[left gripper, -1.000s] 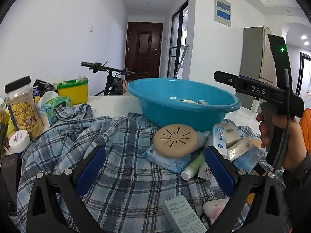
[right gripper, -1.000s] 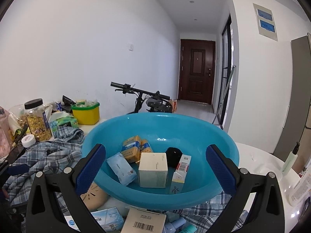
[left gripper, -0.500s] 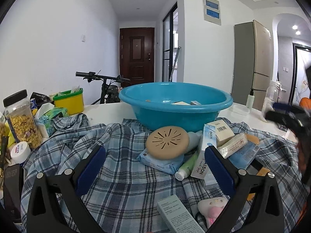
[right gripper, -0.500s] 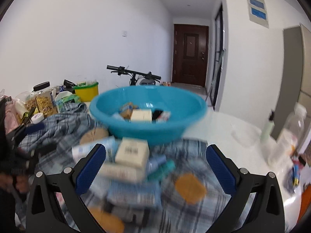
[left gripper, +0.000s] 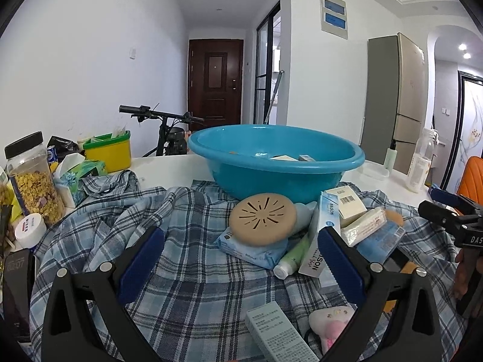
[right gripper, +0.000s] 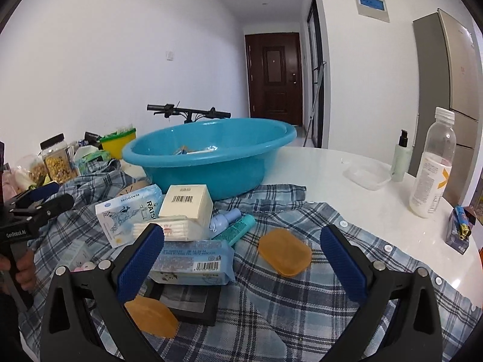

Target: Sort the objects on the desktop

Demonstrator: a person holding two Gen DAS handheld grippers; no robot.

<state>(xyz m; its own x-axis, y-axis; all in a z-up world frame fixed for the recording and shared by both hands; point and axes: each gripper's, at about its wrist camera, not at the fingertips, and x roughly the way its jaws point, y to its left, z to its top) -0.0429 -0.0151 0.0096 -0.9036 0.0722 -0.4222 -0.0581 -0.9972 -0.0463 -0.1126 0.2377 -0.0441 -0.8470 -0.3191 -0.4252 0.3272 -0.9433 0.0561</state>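
The right gripper has dropped from above the basin to the shirt, jaws wide apart and empty. The left gripper hovers likewise over the shirt, toiletries piled against the basin, an orange soap just beside them.

A bicycle stands before a brown door.

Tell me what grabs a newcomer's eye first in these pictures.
The big turquoise plastic basin dominates the table's middle, a few small boxes inside. Before it, on a rumpled blue plaid shirt, lies a heap of toiletries topped by a round tan slotted disc. Both open grippers frame the heap, holding nothing.
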